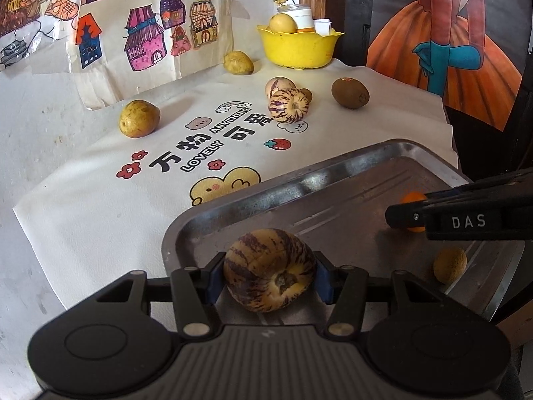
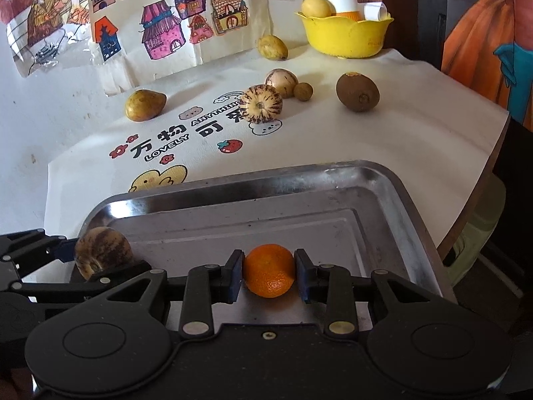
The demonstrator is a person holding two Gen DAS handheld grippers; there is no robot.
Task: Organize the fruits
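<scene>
The steel tray [image 2: 393, 193] is the gathering spot, and the job looks barely started: the left gripper [image 1: 269, 278] pinches a striped pepino melon [image 1: 269, 278] over the tray's near-left corner, the right gripper [image 2: 269, 271] pinches a small orange [image 2: 269, 271] over its near side, and one small brown fruit [image 1: 449, 264] already lies inside. Beyond the tray on the printed cloth [image 2: 366, 140] I count six loose: two pepinos [image 2: 261, 103], two yellowish fruits [image 2: 145, 105], one kiwi [image 2: 357, 91] and one small brown fruit [image 2: 303, 91]. One more yellow fruit sits in the yellow bowl [image 2: 349, 38] at the far edge.
</scene>
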